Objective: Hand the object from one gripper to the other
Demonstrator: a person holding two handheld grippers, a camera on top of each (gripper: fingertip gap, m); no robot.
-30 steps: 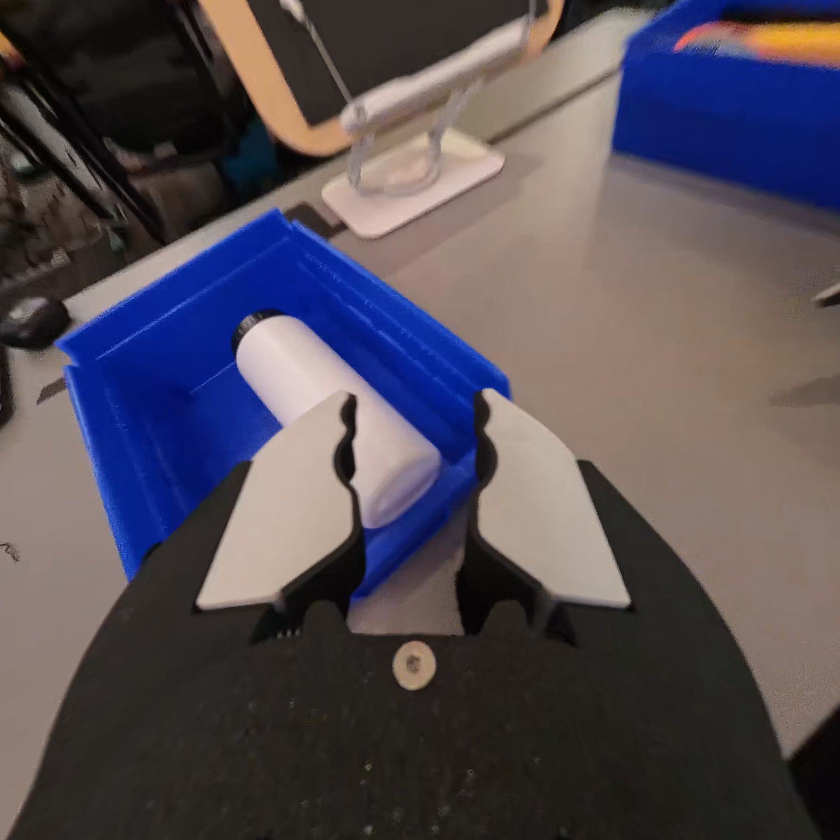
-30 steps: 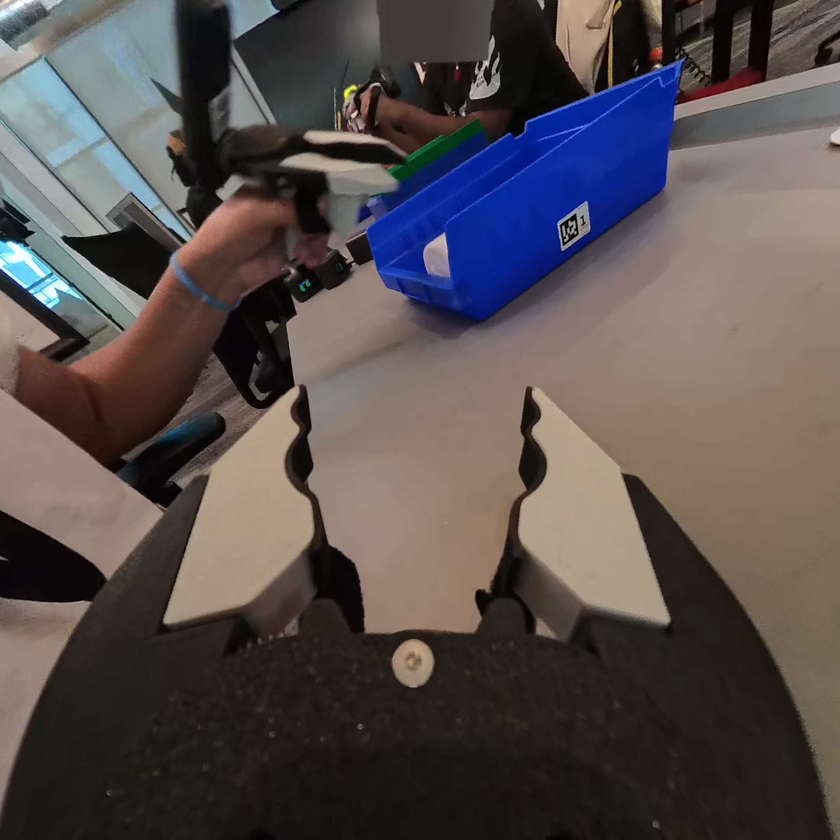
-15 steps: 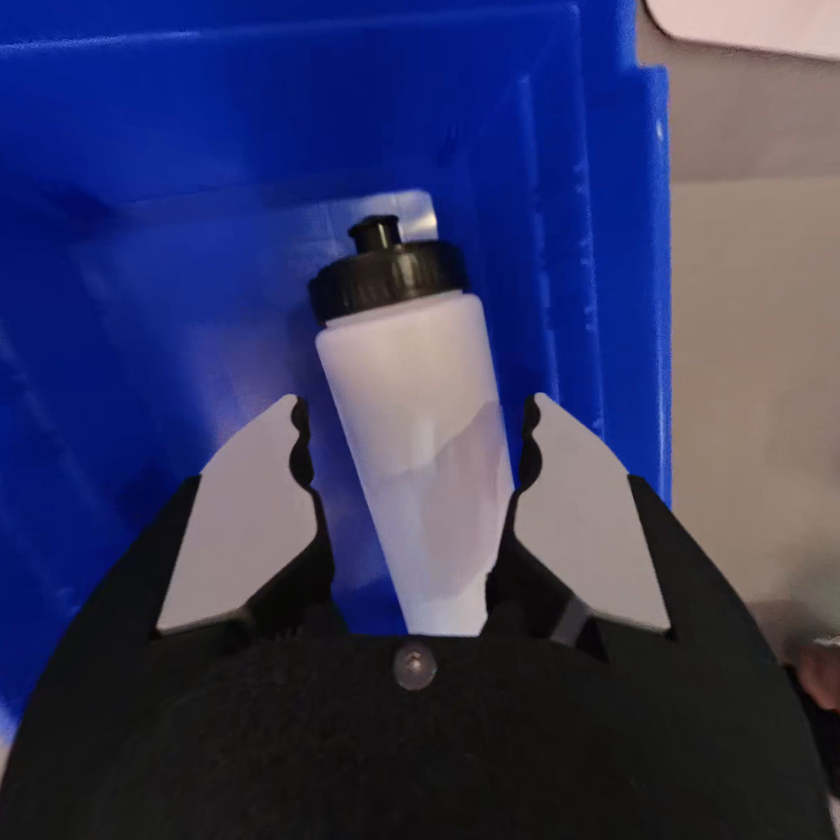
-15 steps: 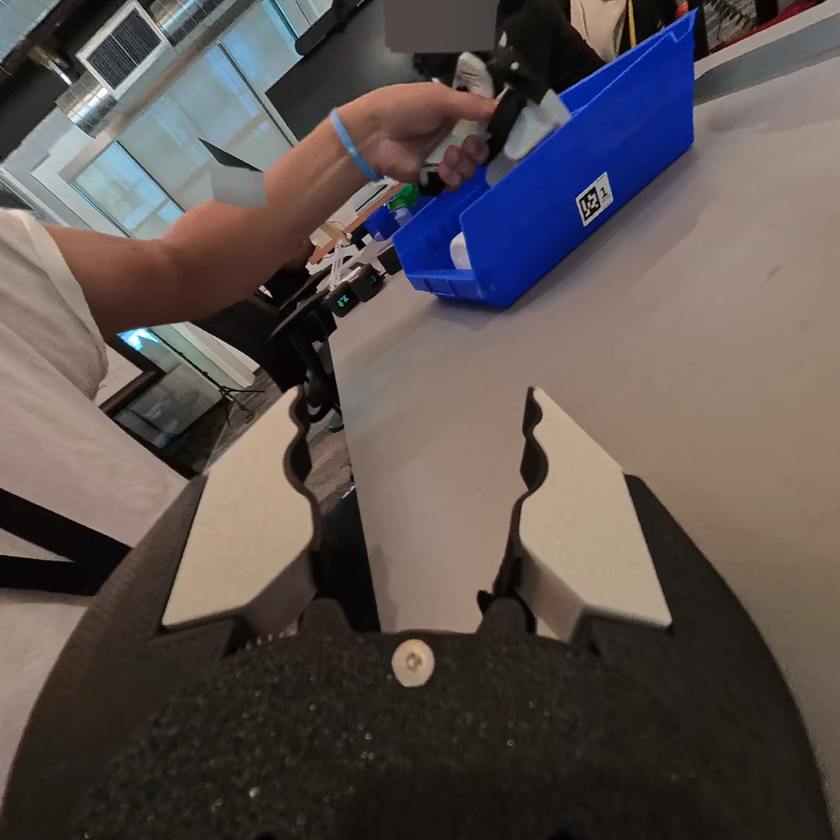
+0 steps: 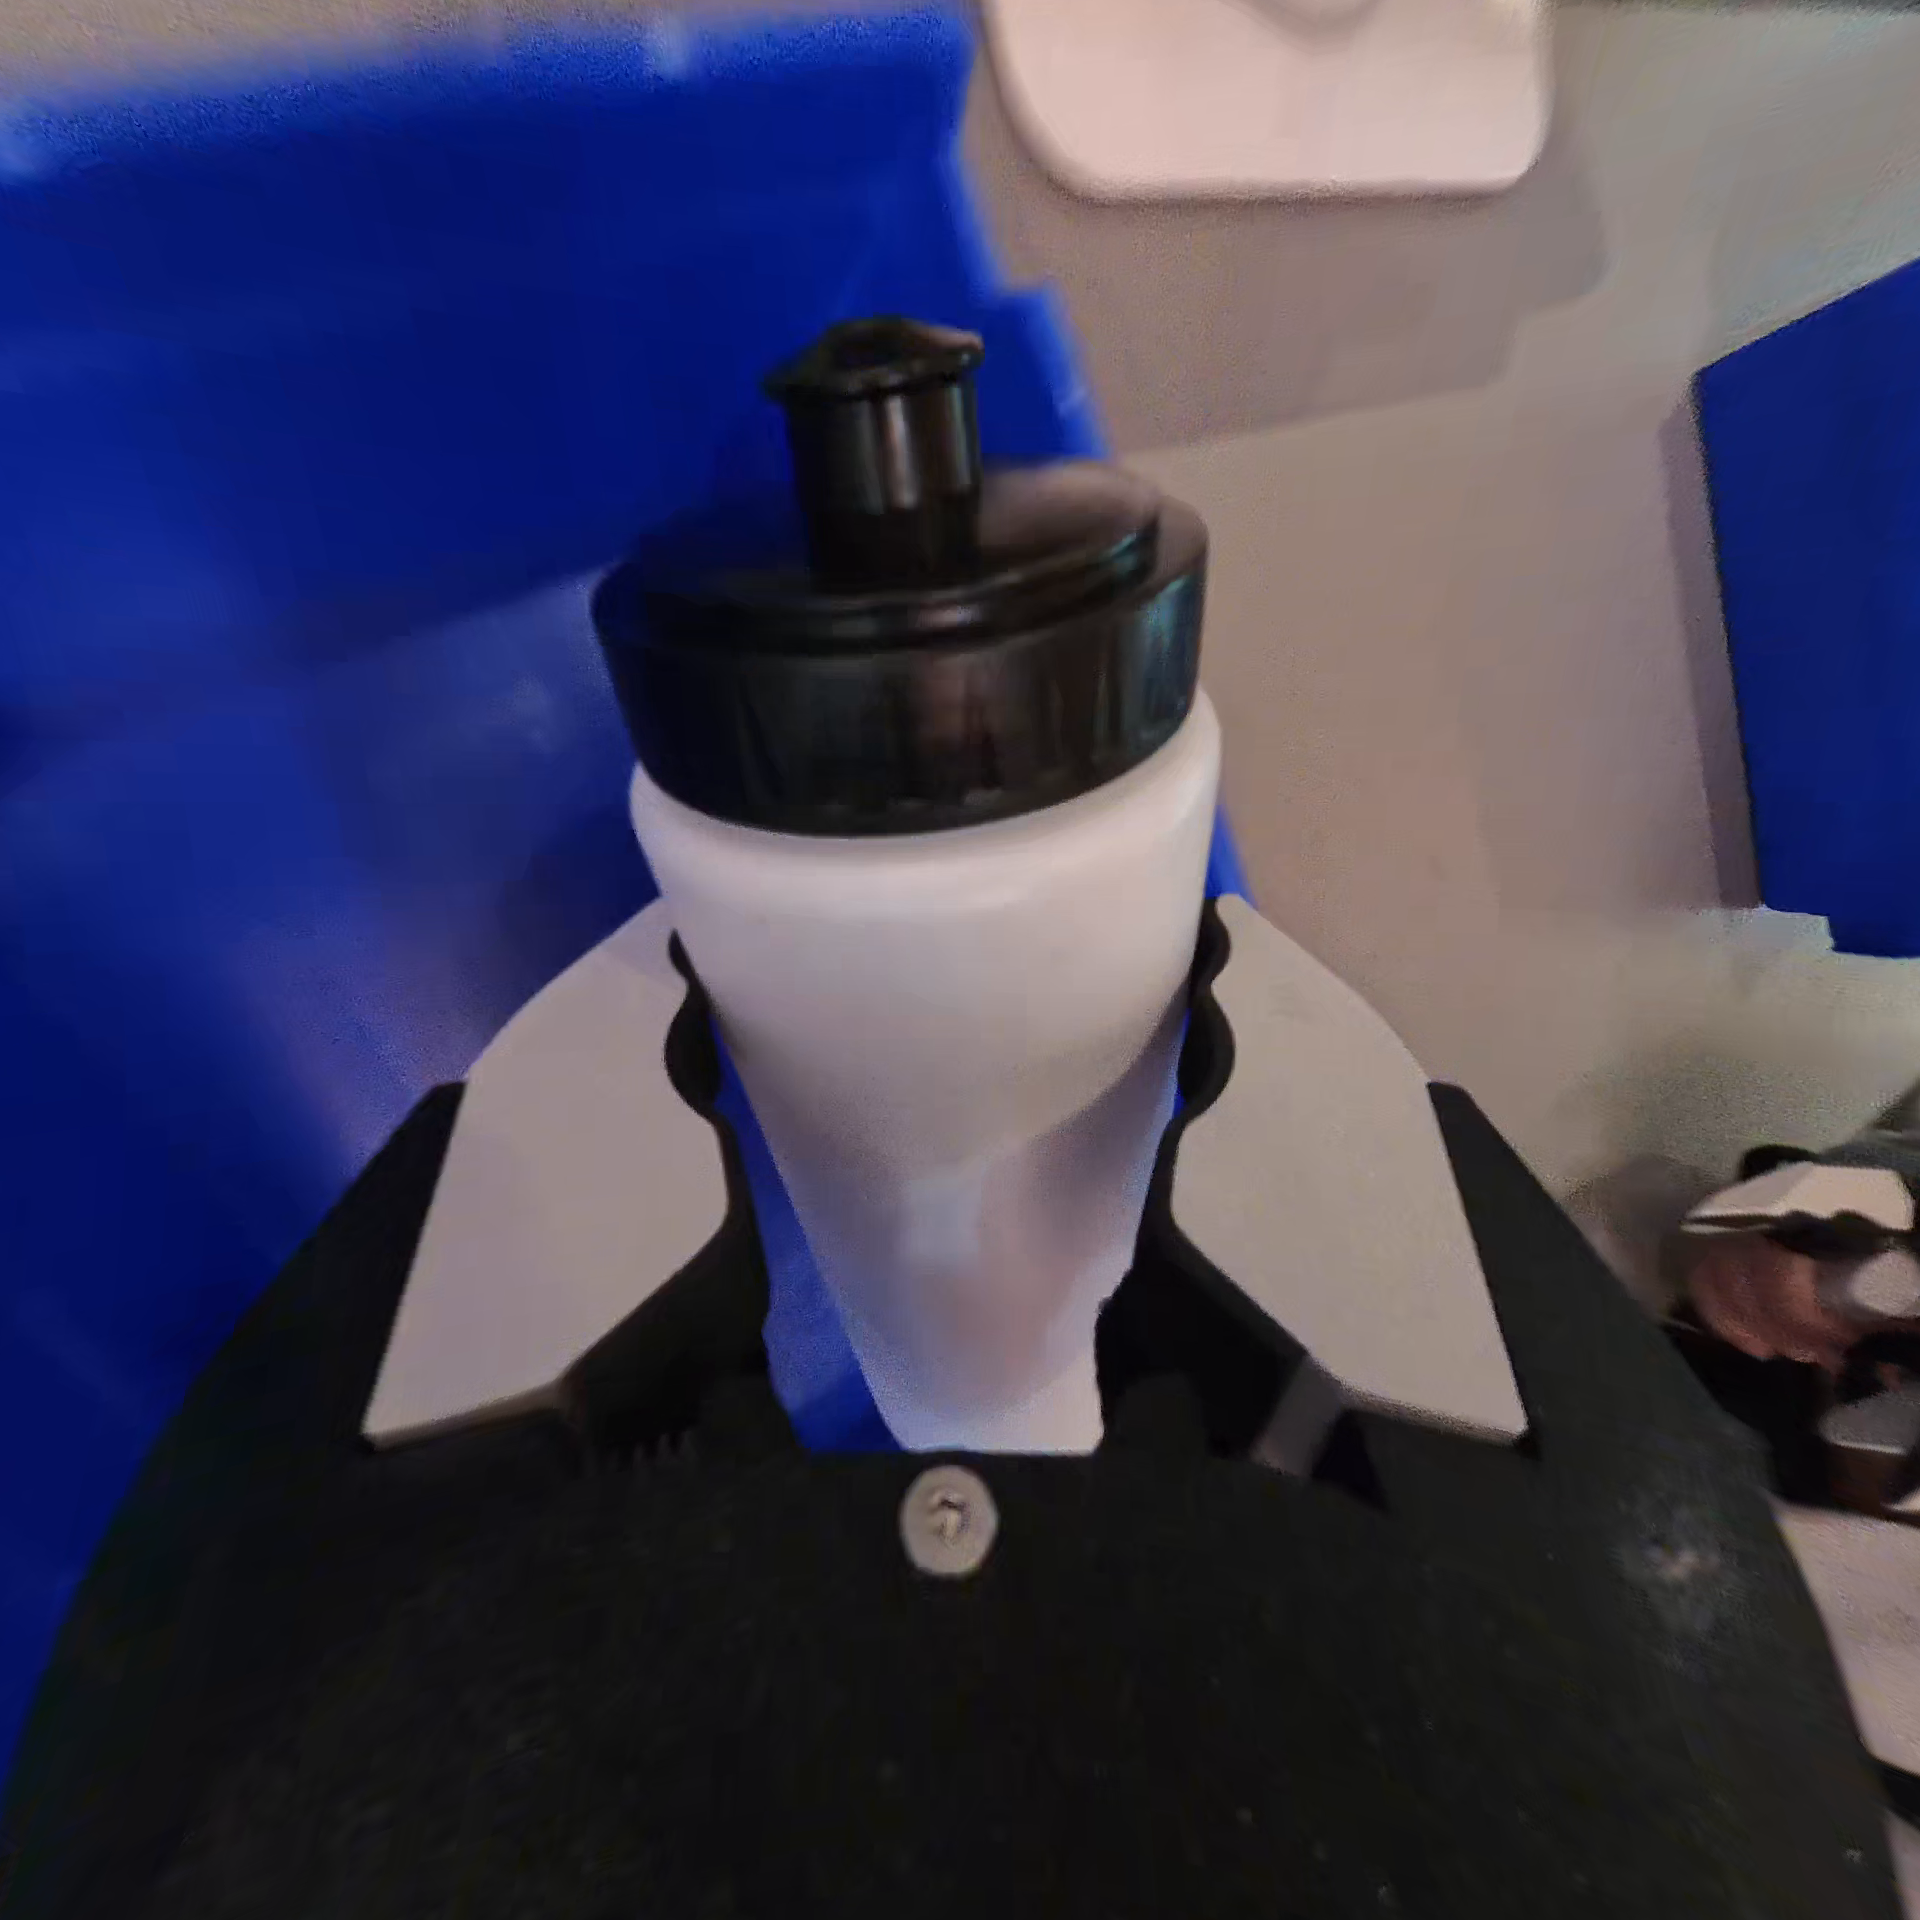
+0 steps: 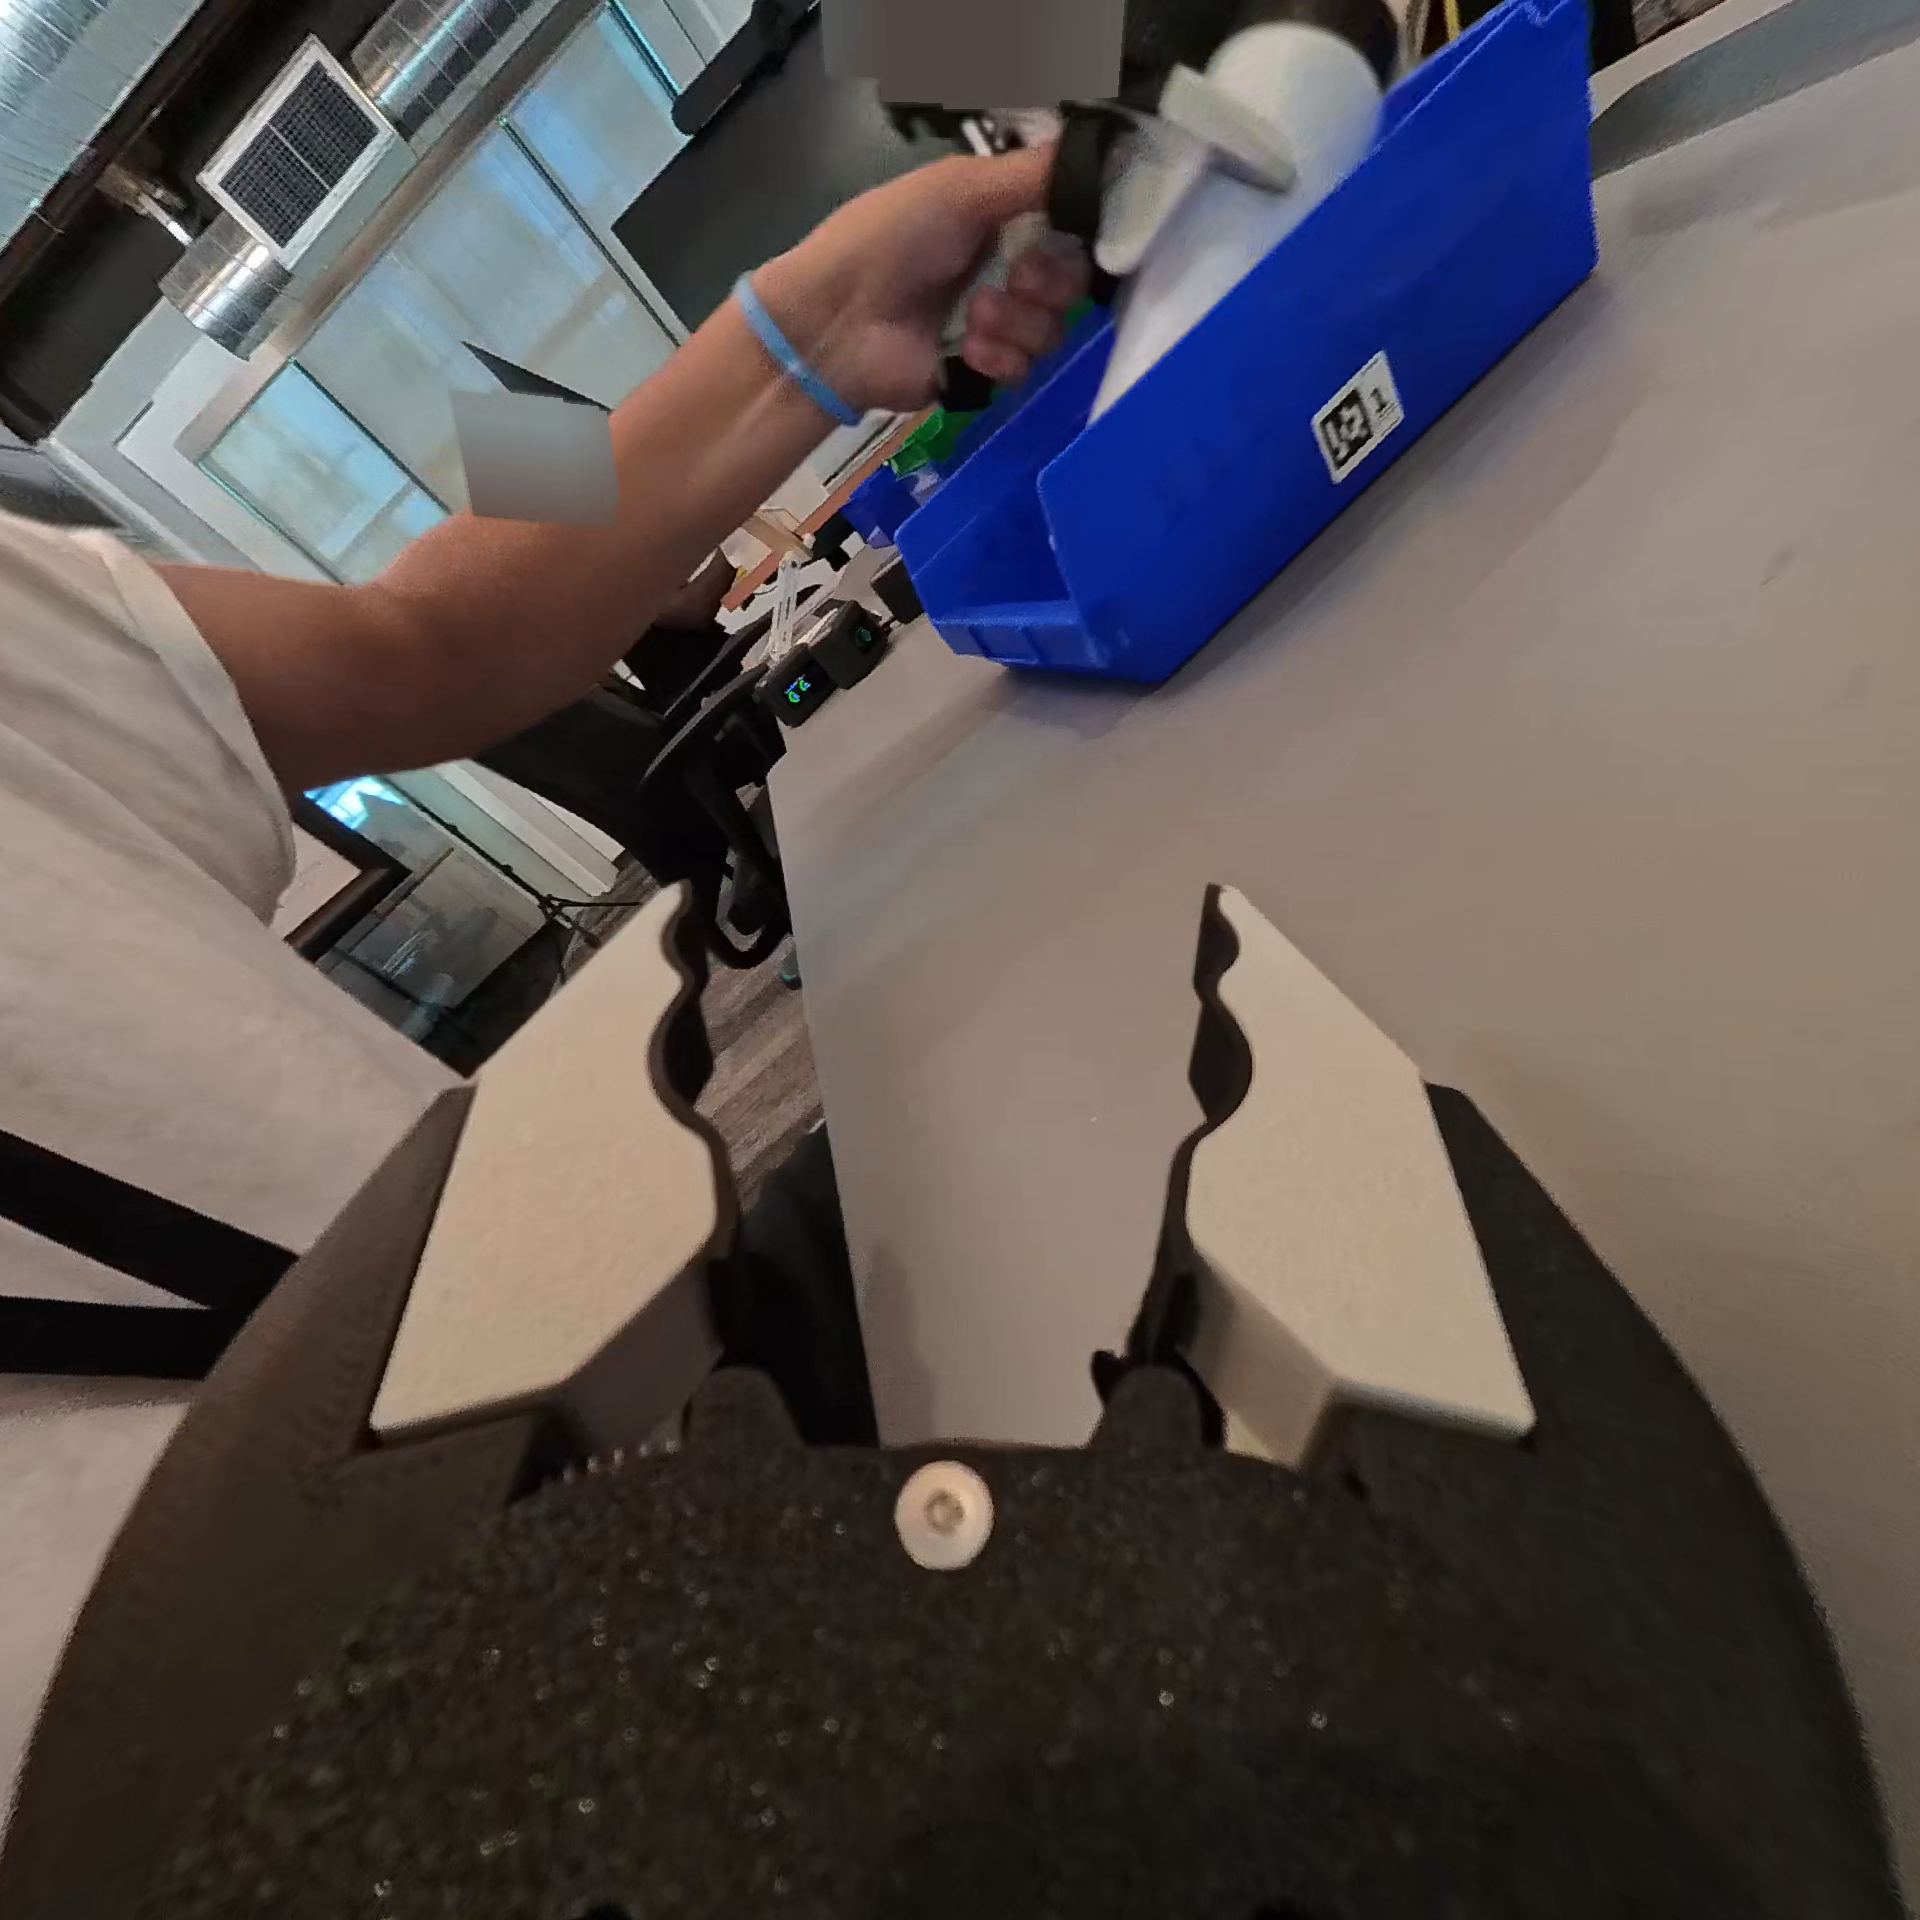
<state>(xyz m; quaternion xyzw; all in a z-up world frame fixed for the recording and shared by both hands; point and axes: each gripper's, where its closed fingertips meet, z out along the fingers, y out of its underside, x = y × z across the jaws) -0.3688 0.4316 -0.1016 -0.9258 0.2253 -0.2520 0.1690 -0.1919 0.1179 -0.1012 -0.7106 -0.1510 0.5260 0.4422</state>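
Lifting the squeeze bottle [image 5: 925, 997] from the blue bin [image 6: 1299, 436], left gripper [image 5: 940, 1029] pinching it; next we bring it to our spread, empty right gripper [image 6: 940, 1039].

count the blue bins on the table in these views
2. One blue bin lies behind the white bottle held in the left tongs; a second blue bin shows at the right edge. Others may be hidden.
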